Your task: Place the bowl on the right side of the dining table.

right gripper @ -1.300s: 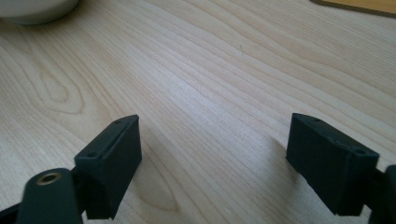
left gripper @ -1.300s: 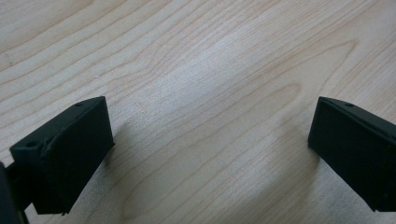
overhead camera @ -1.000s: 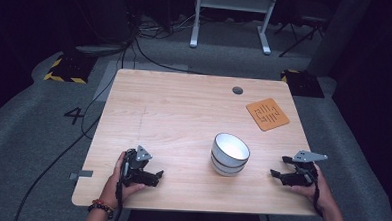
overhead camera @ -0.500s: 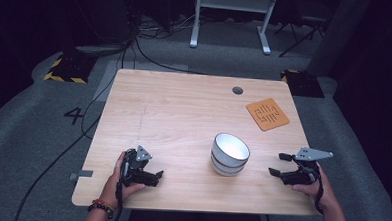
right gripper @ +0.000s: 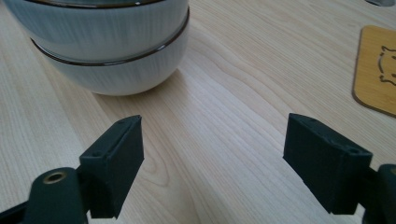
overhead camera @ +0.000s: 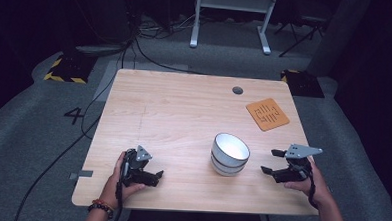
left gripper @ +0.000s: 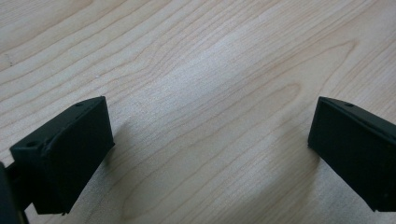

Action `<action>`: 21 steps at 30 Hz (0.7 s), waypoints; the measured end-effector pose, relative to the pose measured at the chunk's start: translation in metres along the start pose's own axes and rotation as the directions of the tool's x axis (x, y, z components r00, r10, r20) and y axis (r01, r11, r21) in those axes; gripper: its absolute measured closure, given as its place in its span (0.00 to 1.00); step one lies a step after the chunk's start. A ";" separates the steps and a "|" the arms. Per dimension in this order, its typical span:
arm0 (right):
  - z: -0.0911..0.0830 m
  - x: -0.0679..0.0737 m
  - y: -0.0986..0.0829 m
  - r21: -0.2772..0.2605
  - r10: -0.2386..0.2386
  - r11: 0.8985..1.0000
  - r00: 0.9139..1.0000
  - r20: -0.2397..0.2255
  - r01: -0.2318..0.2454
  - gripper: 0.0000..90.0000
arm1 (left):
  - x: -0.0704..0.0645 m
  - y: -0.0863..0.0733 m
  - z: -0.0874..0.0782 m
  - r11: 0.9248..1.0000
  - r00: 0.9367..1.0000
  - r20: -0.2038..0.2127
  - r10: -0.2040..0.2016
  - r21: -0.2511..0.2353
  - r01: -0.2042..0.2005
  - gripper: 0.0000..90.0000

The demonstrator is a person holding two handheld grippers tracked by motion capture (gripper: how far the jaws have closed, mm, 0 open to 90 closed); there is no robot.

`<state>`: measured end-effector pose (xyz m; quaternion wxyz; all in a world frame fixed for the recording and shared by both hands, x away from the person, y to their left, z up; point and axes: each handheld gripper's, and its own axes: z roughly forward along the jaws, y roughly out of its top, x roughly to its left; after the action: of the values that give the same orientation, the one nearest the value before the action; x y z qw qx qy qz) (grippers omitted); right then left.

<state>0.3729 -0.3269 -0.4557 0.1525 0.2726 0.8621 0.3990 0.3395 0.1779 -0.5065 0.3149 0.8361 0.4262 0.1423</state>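
Two white bowls with dark rims point(overhead camera: 230, 153) sit stacked, one in the other, right of the middle of the wooden table point(overhead camera: 184, 110). My right gripper point(overhead camera: 269, 161) rests just right of them, open, jaws pointing at the stack with nothing between them. In the right gripper view the bowls point(right gripper: 107, 42) stand a short way ahead of the open right gripper point(right gripper: 233, 158), nearer its left jaw. My left gripper point(overhead camera: 156, 178) lies near the front left edge, open over bare wood. The left gripper point(left gripper: 210, 154) has only table grain between its jaws.
An orange square coaster point(overhead camera: 267, 113) lies at the back right, and the coaster point(right gripper: 376, 70) shows at the right edge in the right gripper view. A round grey grommet point(overhead camera: 237, 90) sits near the far edge. Cables and a white stand are on the floor beyond.
My right gripper has turned and shifted a little left, toward the bowls. The left gripper and the bowls have not moved.
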 end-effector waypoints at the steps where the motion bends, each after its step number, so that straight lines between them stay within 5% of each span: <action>1: 0.001 0.001 0.002 -0.005 -0.001 1.000 1.000 -0.006 0.001 0.23 | 0.000 0.000 0.000 1.000 1.000 0.000 0.000 0.000 0.000 0.00; 21: 0.001 0.030 0.039 -0.043 -0.087 0.996 0.992 -0.090 0.084 0.23 | 0.000 0.000 0.000 1.000 1.000 -0.001 0.001 0.000 -0.001 0.00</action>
<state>0.3629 -0.2881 -0.4275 0.1351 0.2138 0.8710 0.4211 0.3394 0.1779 -0.5064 0.3146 0.8361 0.4261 0.1428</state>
